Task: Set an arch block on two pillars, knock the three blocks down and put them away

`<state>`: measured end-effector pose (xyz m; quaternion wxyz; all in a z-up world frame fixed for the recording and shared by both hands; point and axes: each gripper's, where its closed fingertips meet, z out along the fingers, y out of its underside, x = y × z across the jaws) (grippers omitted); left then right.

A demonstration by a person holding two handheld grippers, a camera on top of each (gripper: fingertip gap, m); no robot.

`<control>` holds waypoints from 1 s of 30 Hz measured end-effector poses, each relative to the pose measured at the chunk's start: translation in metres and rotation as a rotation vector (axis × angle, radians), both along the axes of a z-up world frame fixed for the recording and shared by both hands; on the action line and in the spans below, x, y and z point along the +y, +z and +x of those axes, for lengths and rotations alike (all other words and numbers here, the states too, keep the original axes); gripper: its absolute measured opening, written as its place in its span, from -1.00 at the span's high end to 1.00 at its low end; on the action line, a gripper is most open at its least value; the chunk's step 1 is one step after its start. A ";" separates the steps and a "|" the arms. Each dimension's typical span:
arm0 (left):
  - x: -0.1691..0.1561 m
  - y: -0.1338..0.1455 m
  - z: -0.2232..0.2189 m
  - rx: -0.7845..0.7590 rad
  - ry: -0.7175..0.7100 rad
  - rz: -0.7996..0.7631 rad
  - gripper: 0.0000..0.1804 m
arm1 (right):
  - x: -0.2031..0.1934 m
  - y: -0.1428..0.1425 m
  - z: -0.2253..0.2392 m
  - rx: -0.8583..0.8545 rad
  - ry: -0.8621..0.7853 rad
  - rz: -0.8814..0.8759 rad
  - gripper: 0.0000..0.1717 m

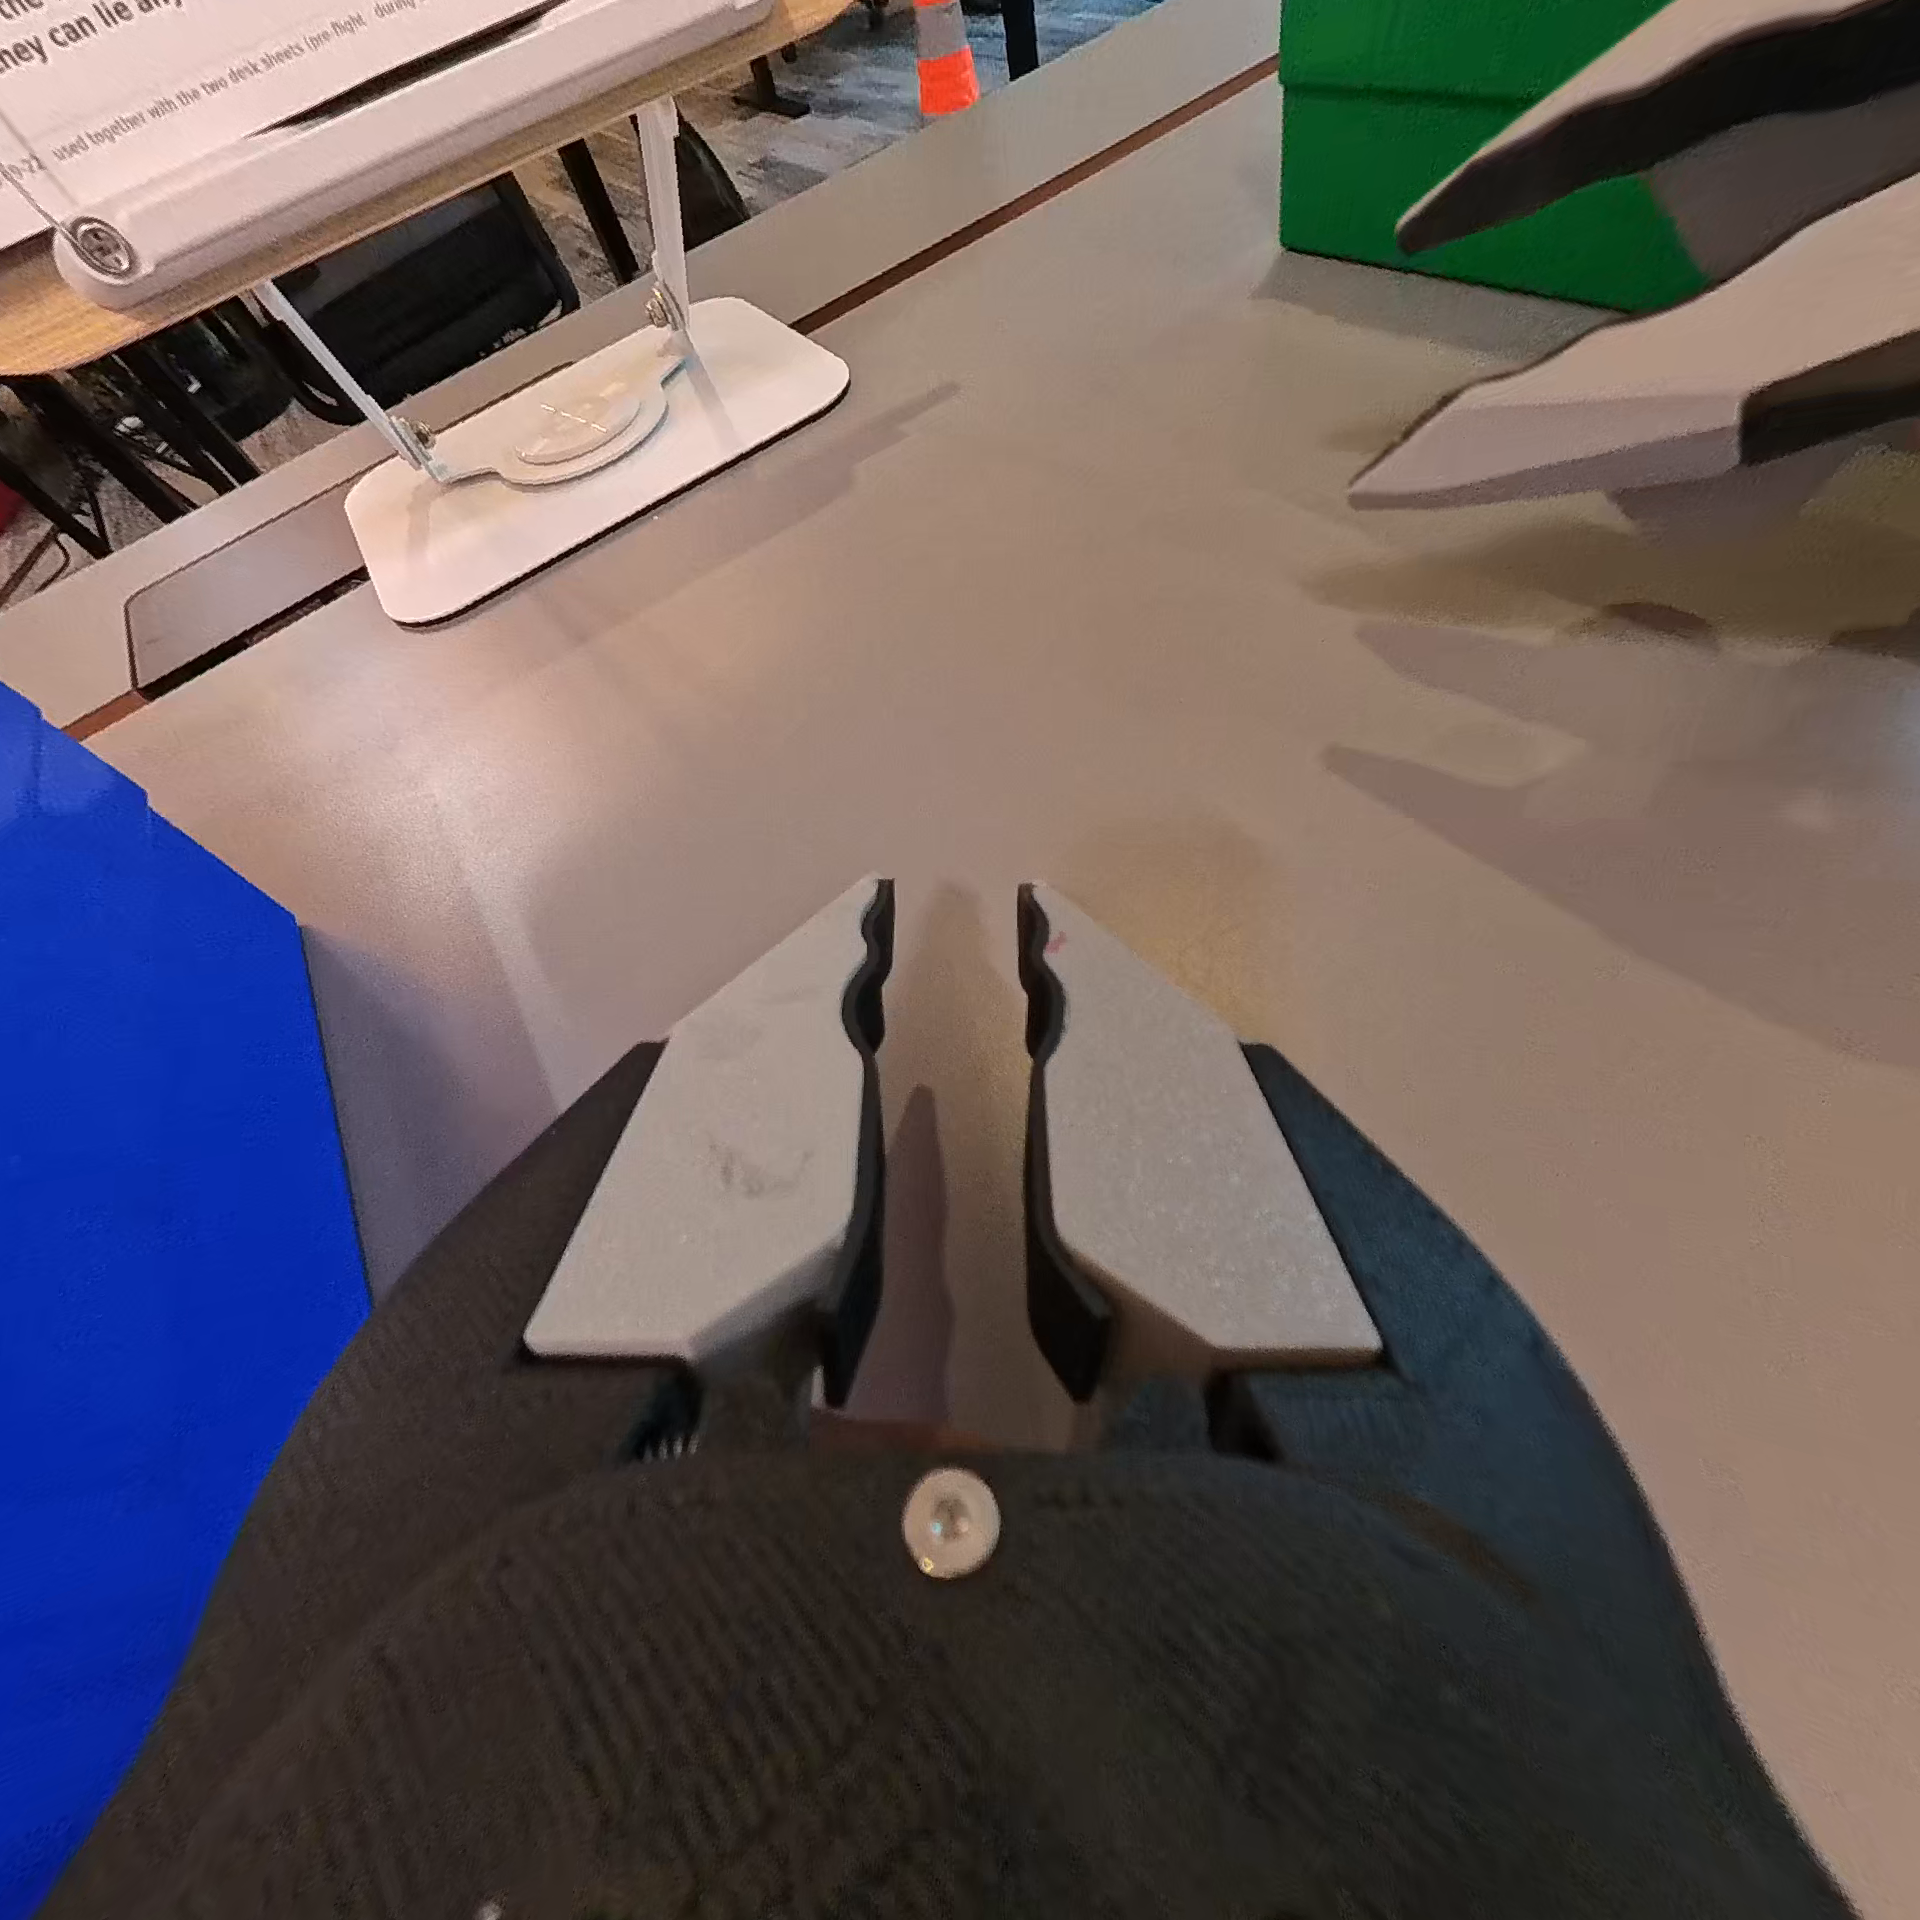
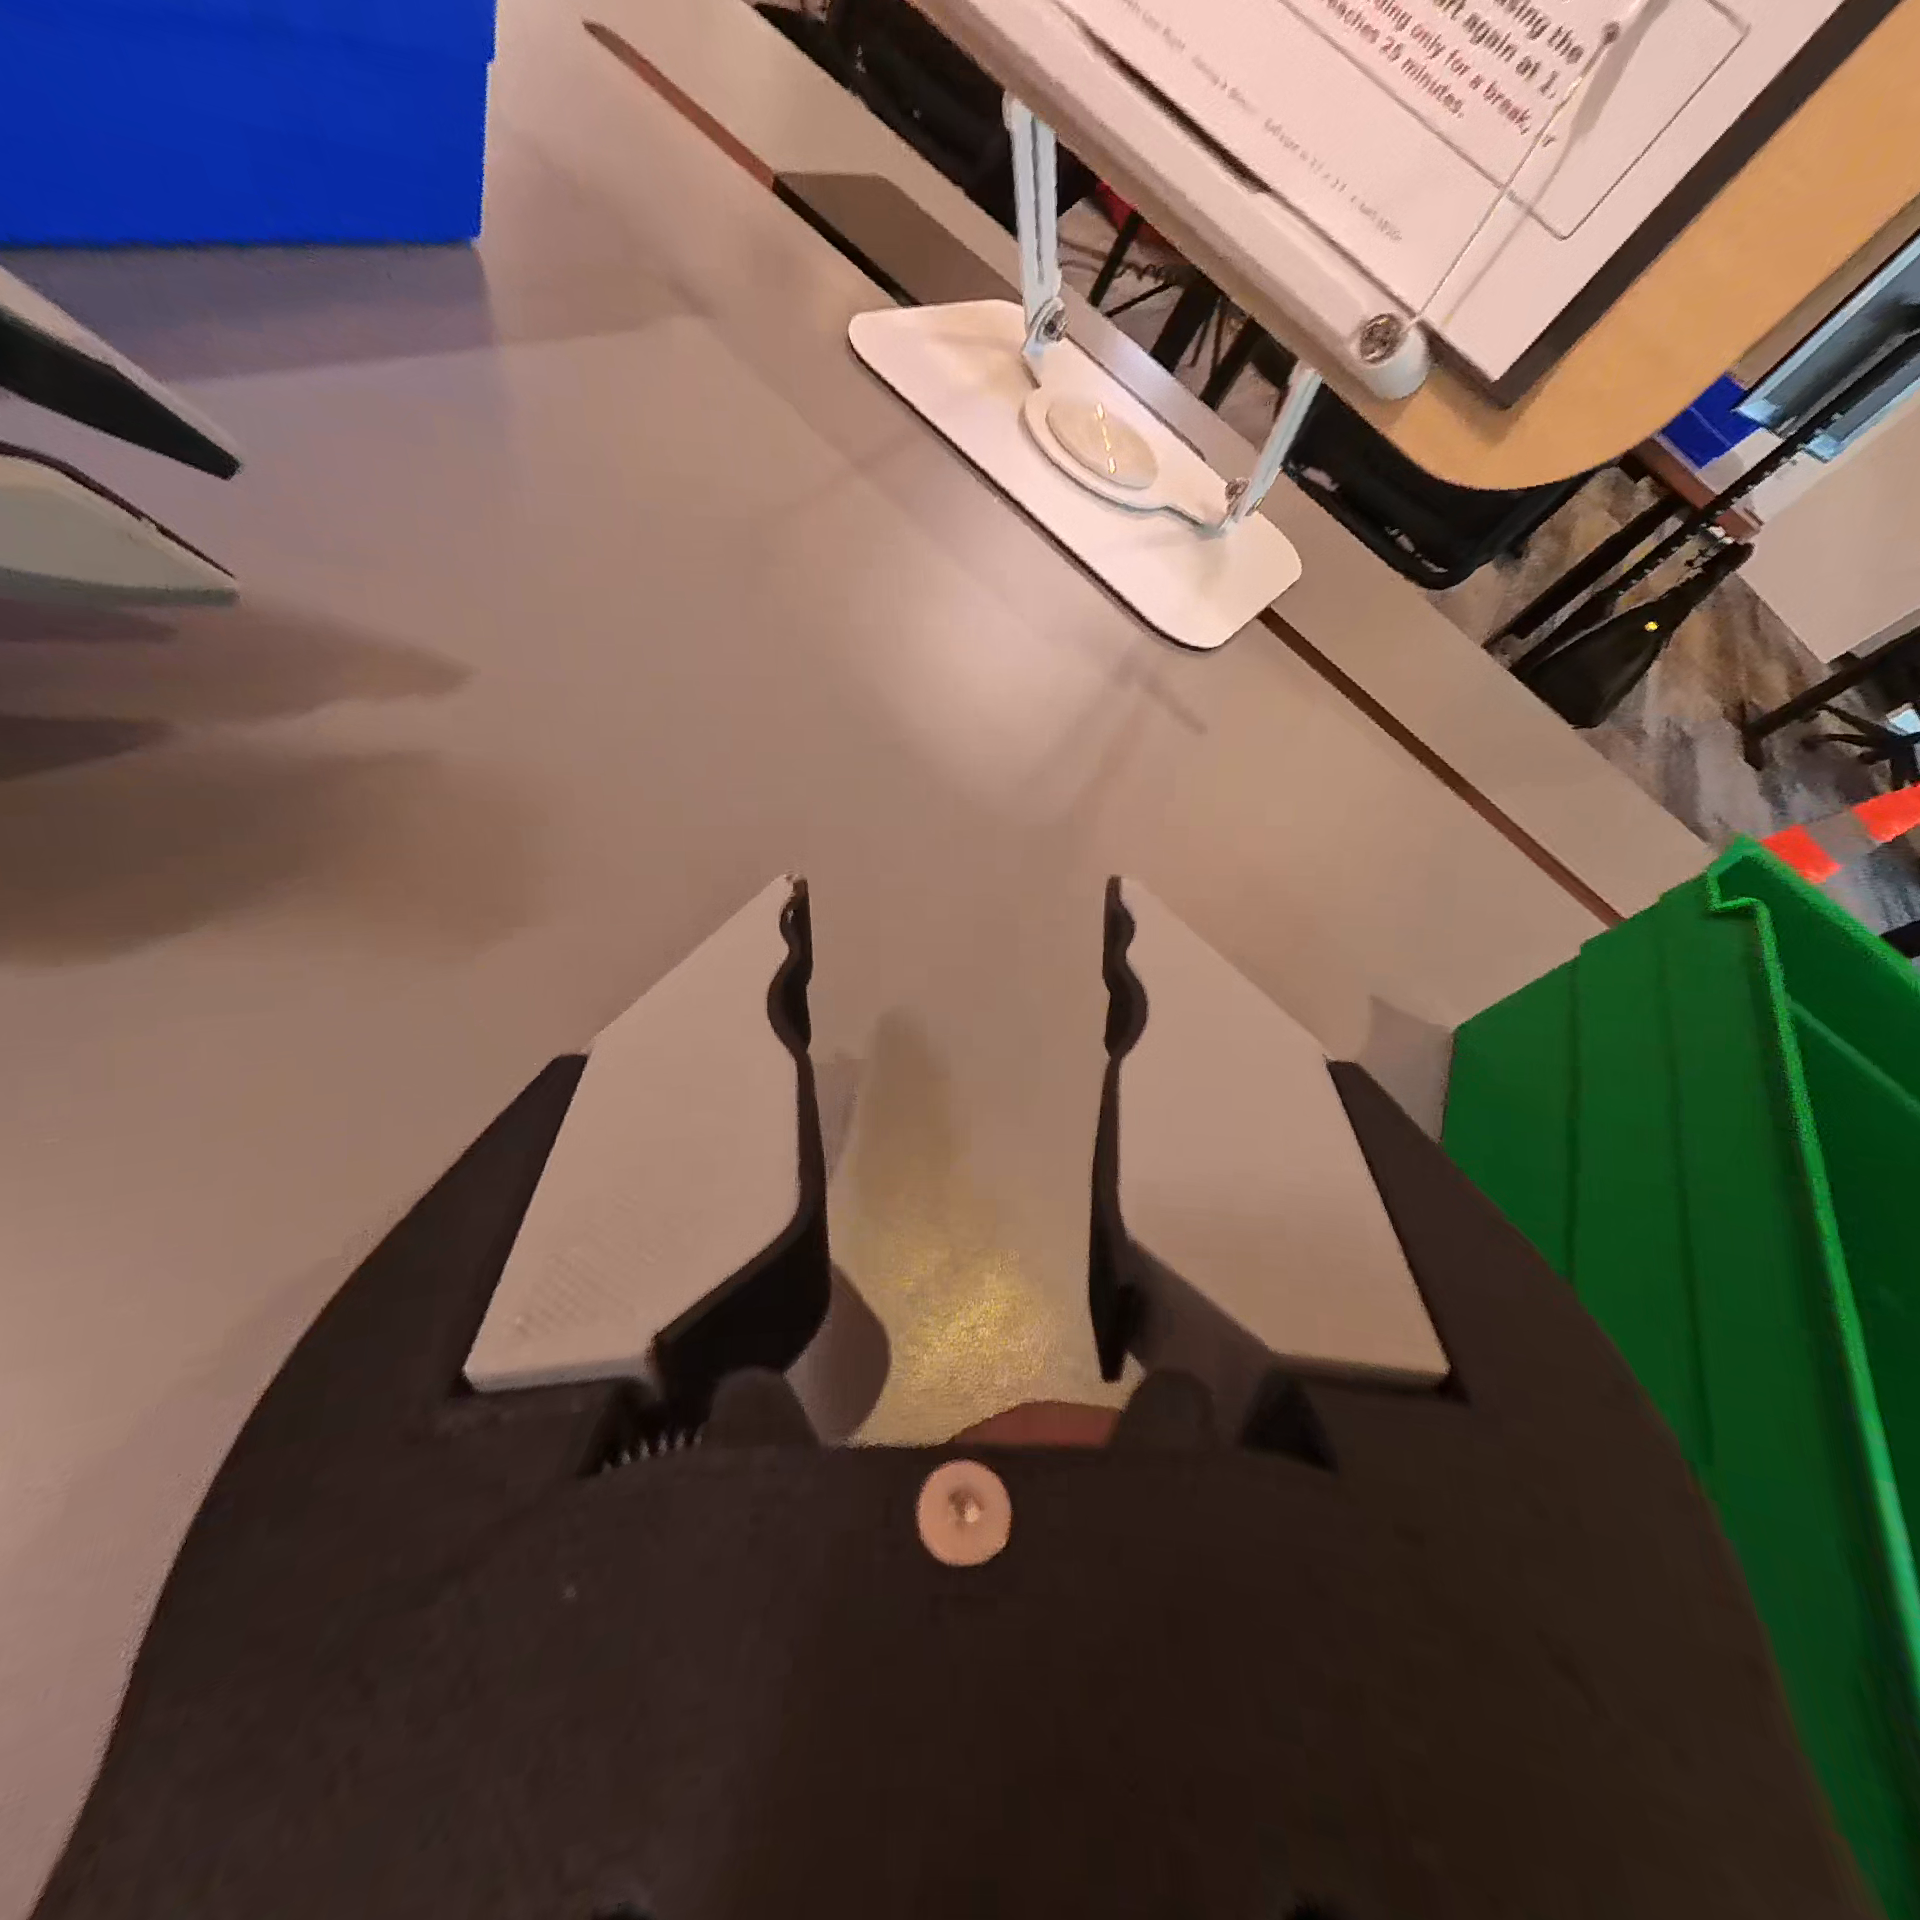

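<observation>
Over the middle of the grey tabletop (image 1: 727,727), in the left wrist view, the left gripper (image 1: 951,894) hangs with its two fingers a little apart, and only bare table surface shows between the black pads; nothing is held. At the left edge of this view stands a blue bin (image 1: 156,1143), close beside the gripper body. Toward the far edge of the tabletop a white document stand (image 1: 603,468) rests on its flat base and carries a printed sheet. At the far right corner stands a green bin (image 1: 1455,135), and in front of it the right gripper (image 1: 1382,364) reaches in from the right side, its fingers apart and with nothing between them. The arch block and the two pillars do not show in this view, so I cannot tell where they are. In the right wrist view, the right gripper (image 2: 956,888) is over the tabletop (image 2: 623,623) with its fingers wide apart, and again only the table surface lies between the pads. The green bin (image 2: 1714,1247) stands just beside it on the right. The document stand (image 2: 1091,468) is ahead at the far edge, the blue bin (image 2: 239,114) at the far left corner, and the left gripper's fingers (image 2: 114,416) come in from the left edge. No block shows here either.
</observation>
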<state>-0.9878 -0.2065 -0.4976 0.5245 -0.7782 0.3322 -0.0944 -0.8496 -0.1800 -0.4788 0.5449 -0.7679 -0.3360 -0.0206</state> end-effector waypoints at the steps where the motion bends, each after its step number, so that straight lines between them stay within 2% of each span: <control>1: 0.000 0.000 0.000 0.002 0.000 0.002 0.77 | 0.000 -0.003 -0.001 -0.011 -0.001 -0.012 0.37; 7: -0.001 0.000 0.002 0.021 -0.004 0.012 0.76 | 0.000 -0.013 -0.001 -0.090 -0.007 -0.020 0.36; 21: -0.004 -0.005 0.008 0.183 0.003 0.114 0.71 | -0.002 -0.013 -0.006 -0.116 0.009 -0.005 0.36; 30: -0.001 0.002 0.002 0.094 0.026 0.090 0.67 | -0.002 -0.013 -0.007 -0.119 0.008 -0.004 0.36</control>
